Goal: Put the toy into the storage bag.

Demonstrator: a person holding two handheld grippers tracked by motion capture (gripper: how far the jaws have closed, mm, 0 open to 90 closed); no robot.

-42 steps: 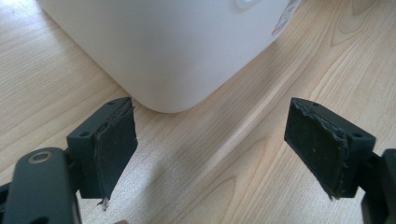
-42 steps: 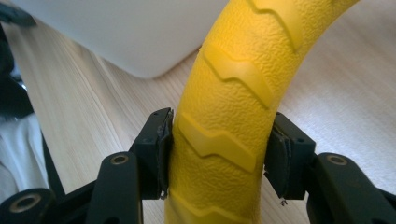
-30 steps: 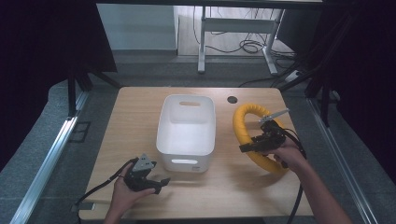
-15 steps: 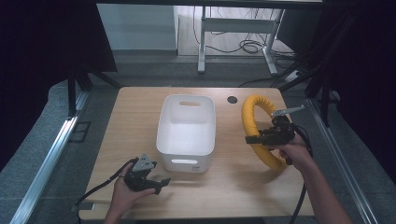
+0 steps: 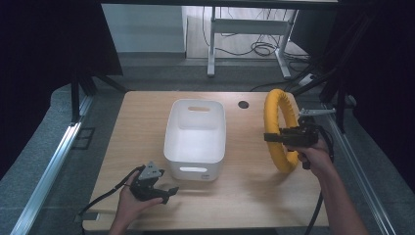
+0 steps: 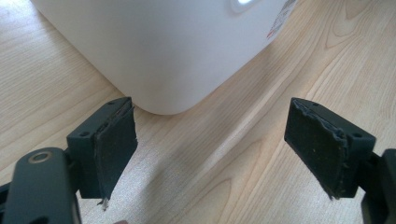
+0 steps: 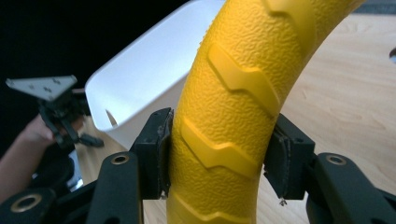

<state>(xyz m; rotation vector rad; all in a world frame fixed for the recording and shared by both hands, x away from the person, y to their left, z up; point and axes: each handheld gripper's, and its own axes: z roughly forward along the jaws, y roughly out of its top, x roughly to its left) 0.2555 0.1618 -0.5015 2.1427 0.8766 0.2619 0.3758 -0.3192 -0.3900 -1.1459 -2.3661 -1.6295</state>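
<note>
The right tongs [image 5: 274, 137] were clamped on a yellow ring [image 5: 280, 128], one pad on either side of its ridged band, and held it upright on edge to the right of the white bin [image 5: 196, 138]. The ring appeared lifted off the desk [image 5: 142, 127], though whether its lowest arc touched the wood could not be told. Gripping the band across its thickness probably kept the ring from swinging, and the upright pose would let it pass over the bin's rim edge-on. In the right gripper view the ring [image 7: 233, 107] rose between the pads with the bin's [image 7: 144, 79] open mouth beyond it, which suggests the bin was the intended place for it. The left tongs [image 5: 165, 192] lay low on the desk near the front left corner of the bin, jaws spread wide and holding nothing; in the left gripper view the bin's rounded corner [image 6: 159, 51] stood just ahead of the pads [image 6: 114, 144], apart from them. Bare desk separated the ring from the bin's right wall. The desk's right edge lay close behind the ring, and the round hole [image 5: 243, 104] behind the bin was well apart from it.
</note>
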